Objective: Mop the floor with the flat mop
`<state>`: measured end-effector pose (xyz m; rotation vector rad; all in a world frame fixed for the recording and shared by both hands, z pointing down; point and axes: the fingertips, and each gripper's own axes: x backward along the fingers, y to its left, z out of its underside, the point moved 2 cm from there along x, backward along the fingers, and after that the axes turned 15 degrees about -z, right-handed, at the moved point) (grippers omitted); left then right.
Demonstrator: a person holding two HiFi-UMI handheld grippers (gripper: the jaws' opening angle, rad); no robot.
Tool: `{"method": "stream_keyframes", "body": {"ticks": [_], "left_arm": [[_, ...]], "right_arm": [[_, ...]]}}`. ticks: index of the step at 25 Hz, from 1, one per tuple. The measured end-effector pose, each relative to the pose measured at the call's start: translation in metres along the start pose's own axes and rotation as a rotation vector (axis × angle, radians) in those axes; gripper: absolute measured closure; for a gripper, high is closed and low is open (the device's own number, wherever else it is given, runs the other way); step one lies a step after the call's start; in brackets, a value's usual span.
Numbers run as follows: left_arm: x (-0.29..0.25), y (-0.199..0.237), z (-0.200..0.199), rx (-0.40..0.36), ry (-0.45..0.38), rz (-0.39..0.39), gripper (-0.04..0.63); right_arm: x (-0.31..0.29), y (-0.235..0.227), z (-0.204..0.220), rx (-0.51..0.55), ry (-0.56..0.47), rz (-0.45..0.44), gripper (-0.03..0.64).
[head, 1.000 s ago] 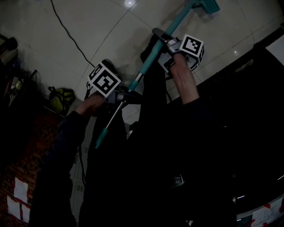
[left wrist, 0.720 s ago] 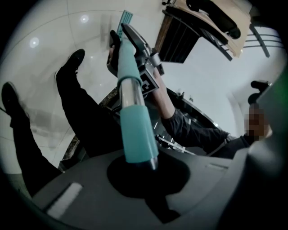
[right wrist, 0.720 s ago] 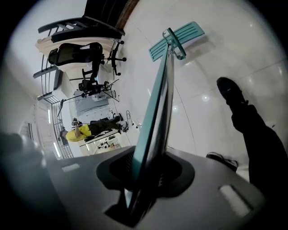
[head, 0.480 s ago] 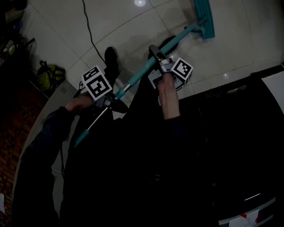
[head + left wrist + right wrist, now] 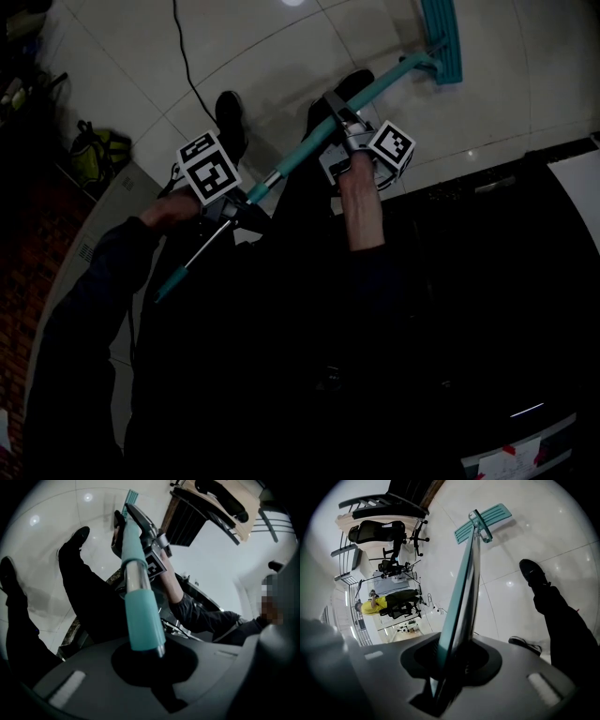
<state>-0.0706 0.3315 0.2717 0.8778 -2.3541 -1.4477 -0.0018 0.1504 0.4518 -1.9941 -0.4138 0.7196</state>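
While both grippers are clamping the mop pole [image 5: 298, 156], a mopping stroke is looking to be under way.
The left gripper [image 5: 240, 202] is biting shut on the pole near its top end, and the right gripper [image 5: 335, 126] is squeezing it further down. The mop head [image 5: 441, 42] is lying flat on the tiled floor [image 5: 281, 56], well ahead of the right gripper. Next, I'd guess, both are needing to slide it along the tiles, gripping firmly and steering clear of the cable [image 5: 187, 66].
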Motion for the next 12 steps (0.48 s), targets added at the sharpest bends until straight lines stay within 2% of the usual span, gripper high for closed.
{"method": "stream_keyframes", "body": {"ticks": [5,12], "left_arm": [[-0.0004,-0.0009,0.0011,0.029,0.003,0.036,0.594],[-0.0068,-0.0019,-0.0017,0.033,0.036,0.015,0.594]], "right_arm": [[0.0018,-0.0018,0.0003,0.012,0.012,0.027,0.499],[0.0055,-0.0048,-0.0036,0.011,0.014,0.047,0.497]]}}
